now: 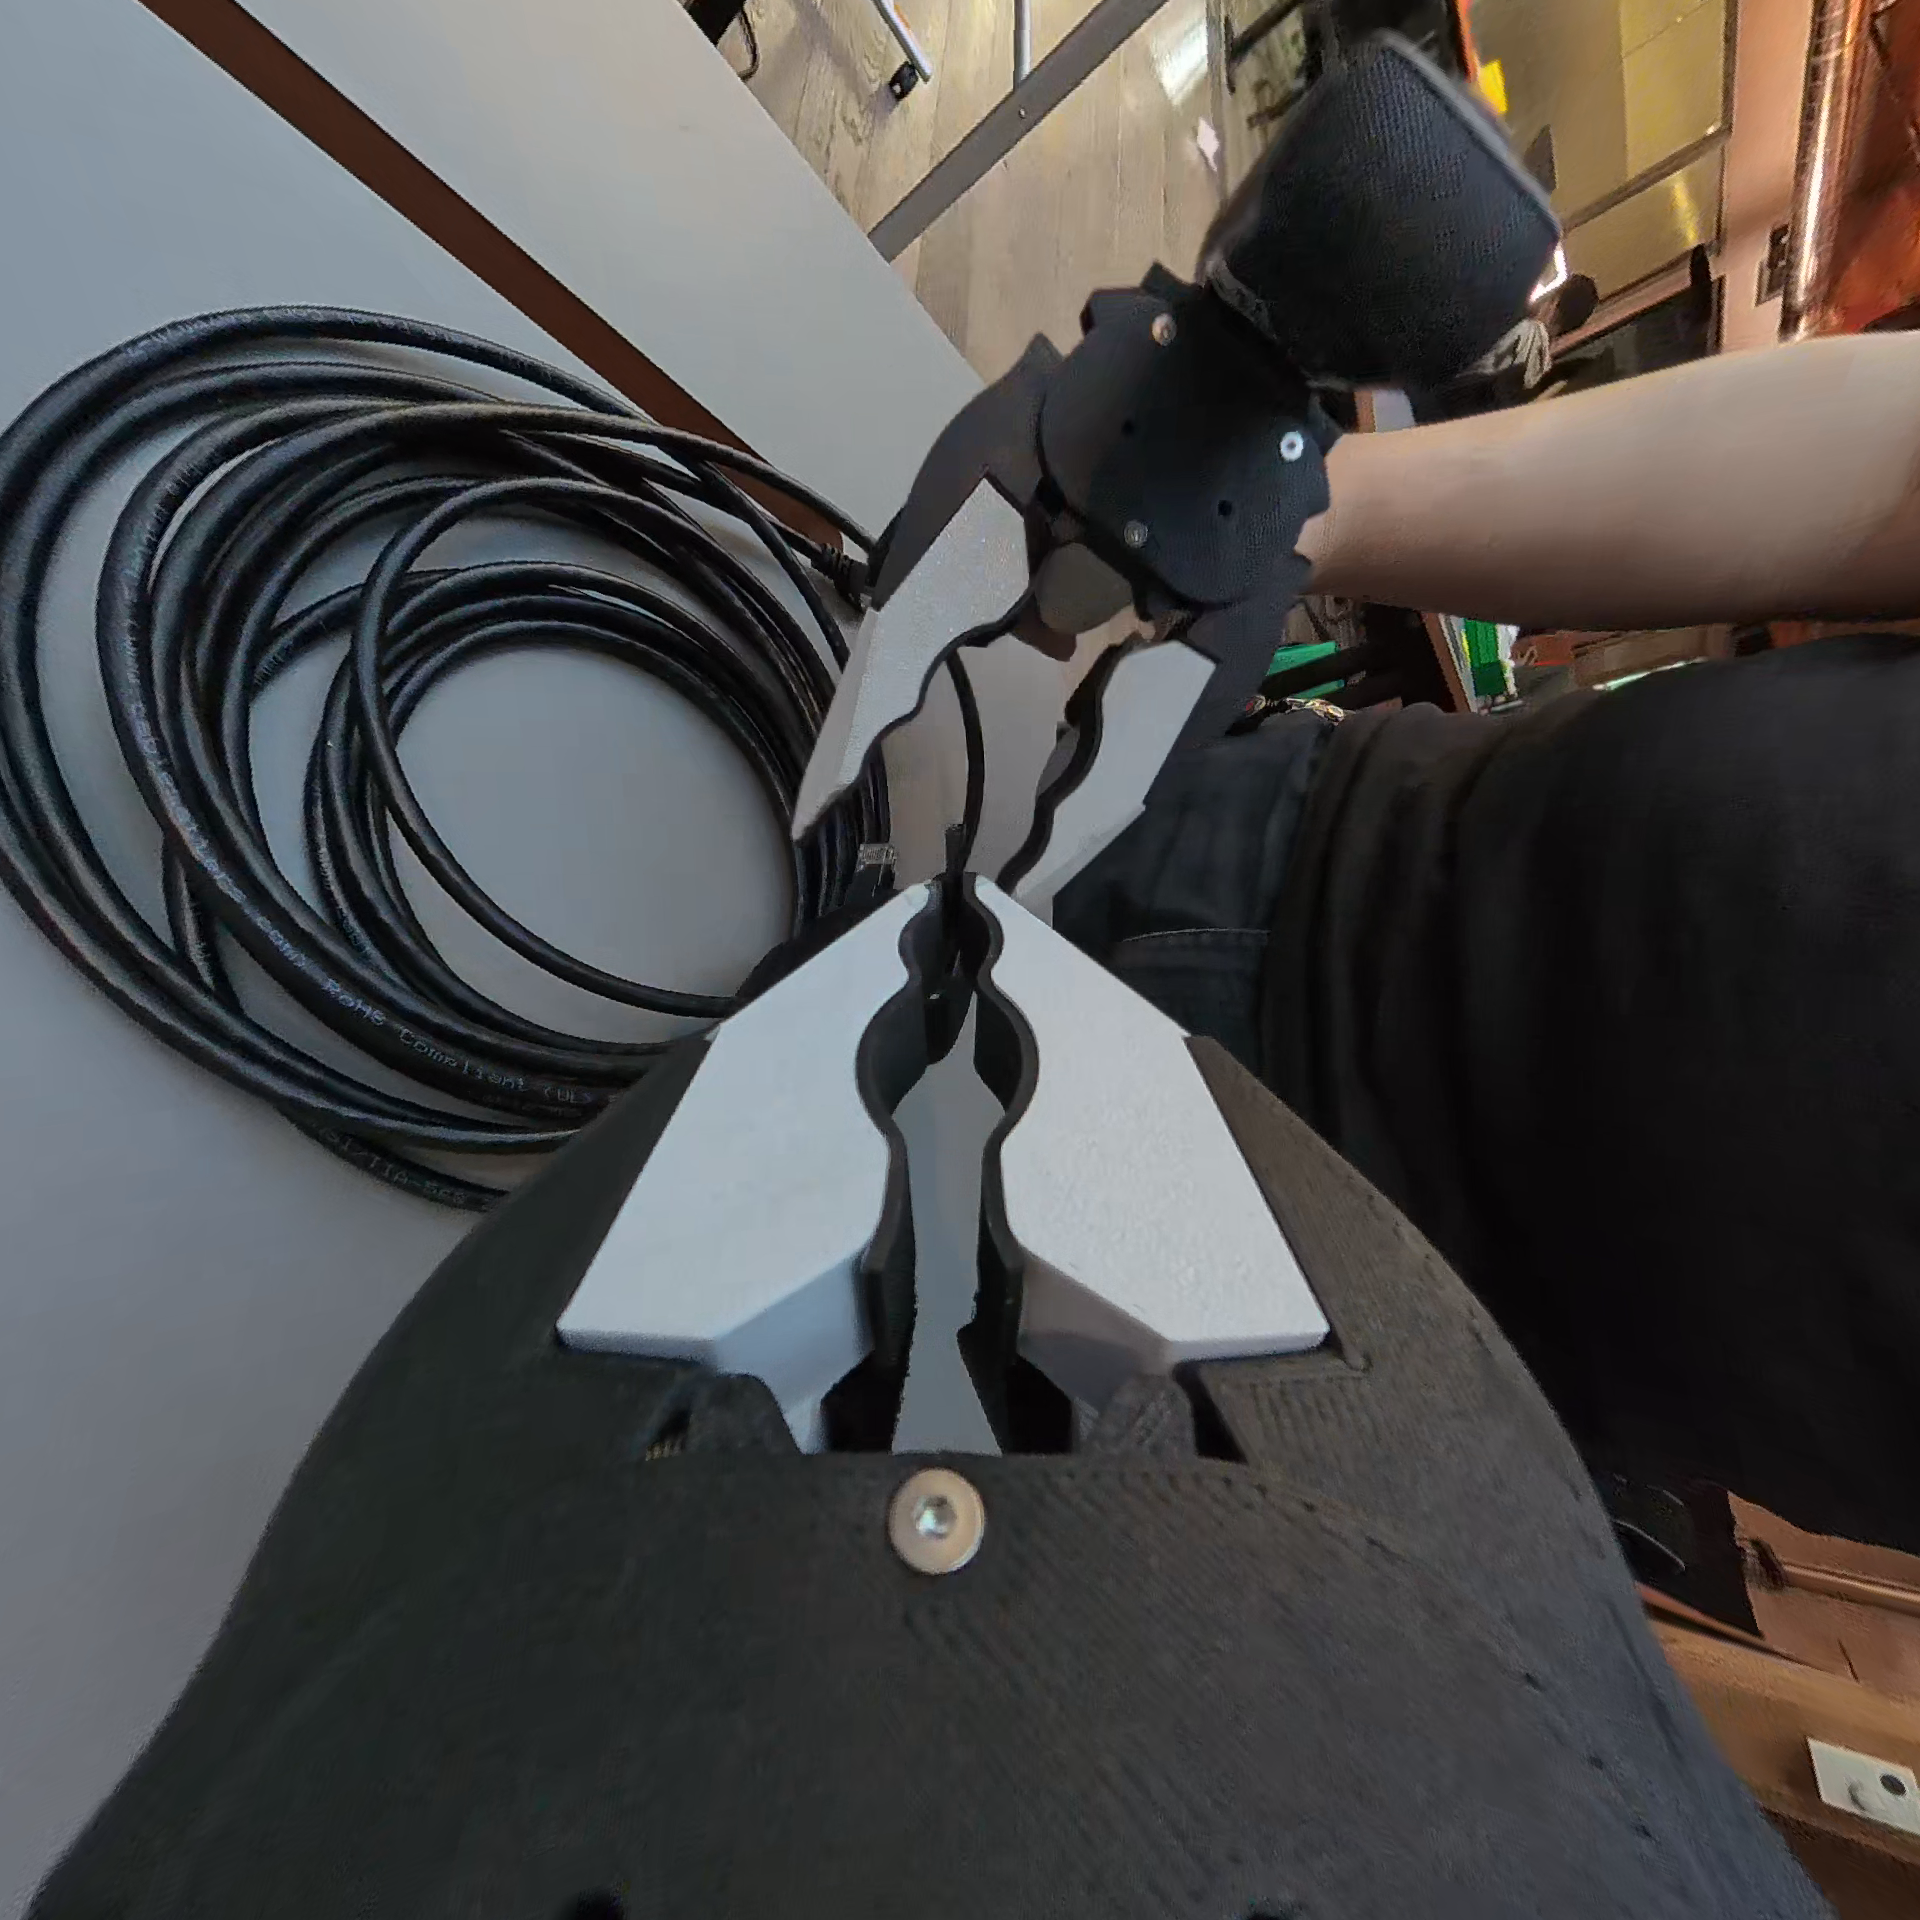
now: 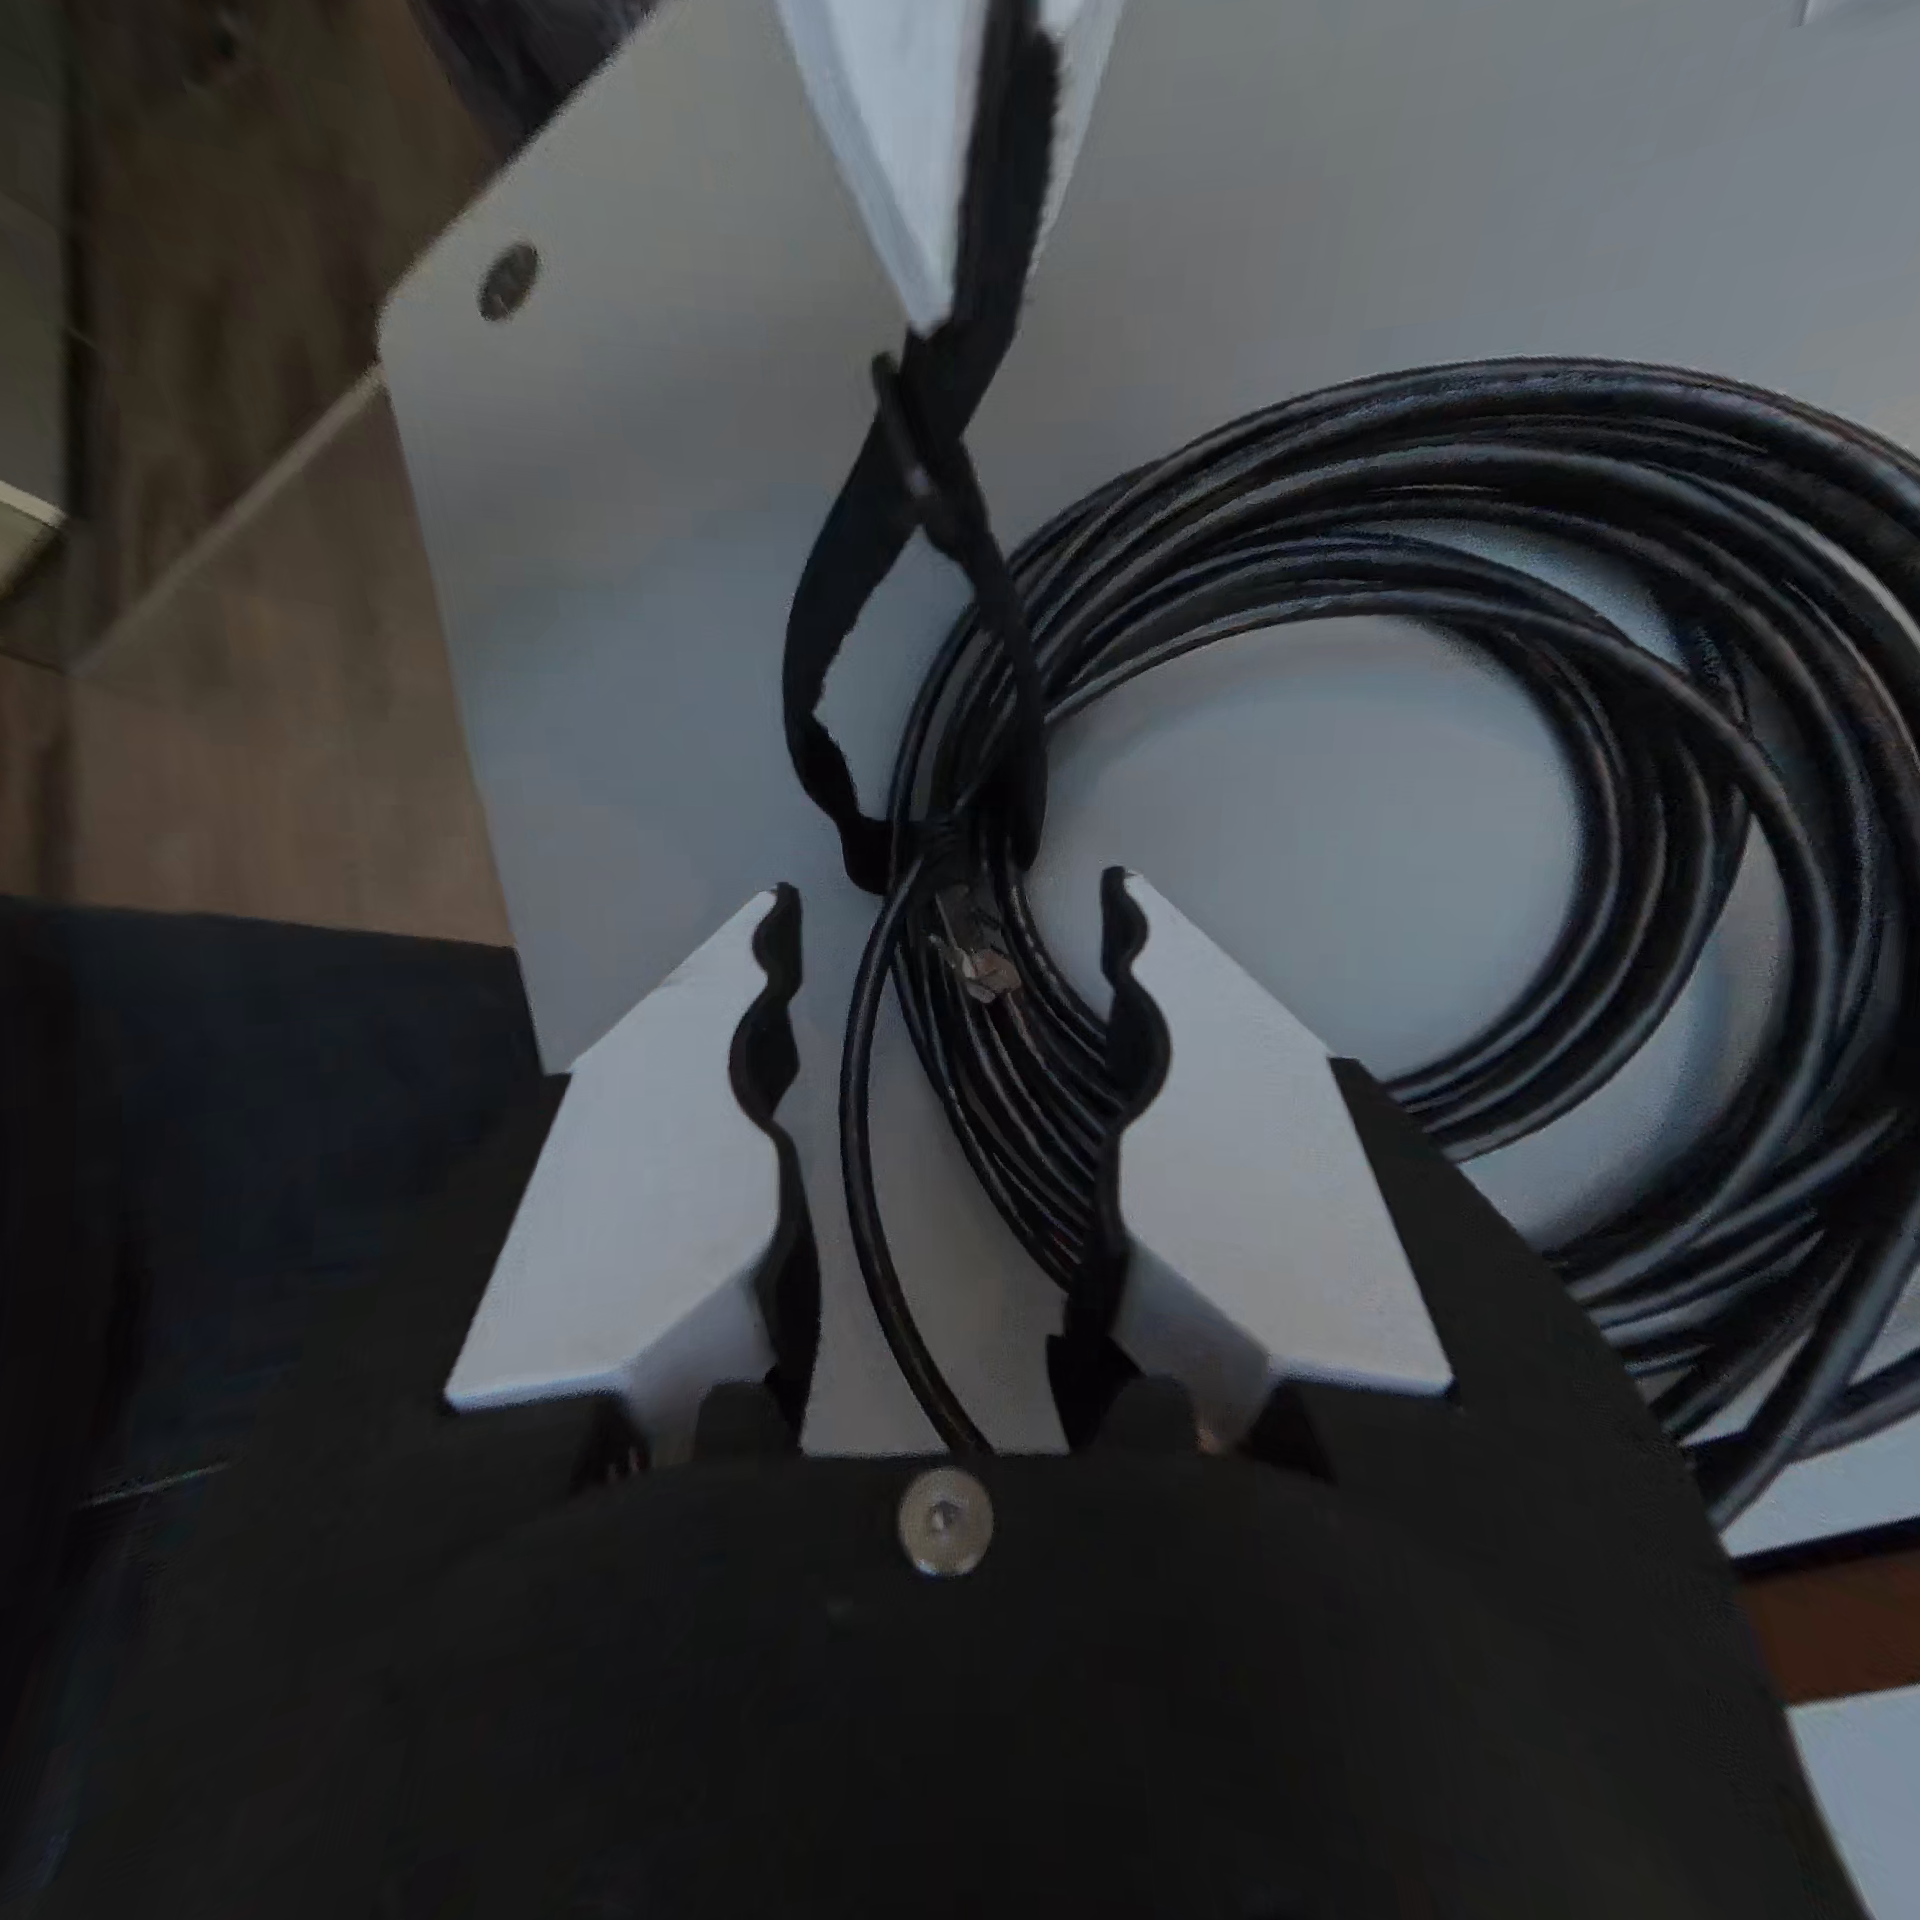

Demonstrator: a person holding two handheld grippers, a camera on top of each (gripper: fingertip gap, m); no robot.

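Grey tabletop [image 1: 156,312] is carrying a big coil [image 1: 312,675] of black cable, lying flat to the left in the left wrist view, with wood flooring and a chair showing beyond the table's far edge.

Left gripper [image 1: 951,899] is pinching shut on a thin black strap [image 2: 831,582] right at its tips. The right wrist view shows that strap hanging from the left gripper's tips at the top and looping down around the bunched turns of the coil, so the pinch seems to be keeping the strap taut and lifted clear of the bundle.

Right gripper [image 2: 951,904] is standing well open, gripping nothing. It is straddling the bunched side of the coil, with one loose strand [image 2: 873,1195] running up between its fingers [image 2: 634,1174] and the clear plug [image 2: 971,961] of a cable end lying just beyond the tips. Held that way, it appears placed to take the bundle or the strap's free end.

A person's bare forearm [image 1: 1610,468] is reaching in from the right behind that gripper.
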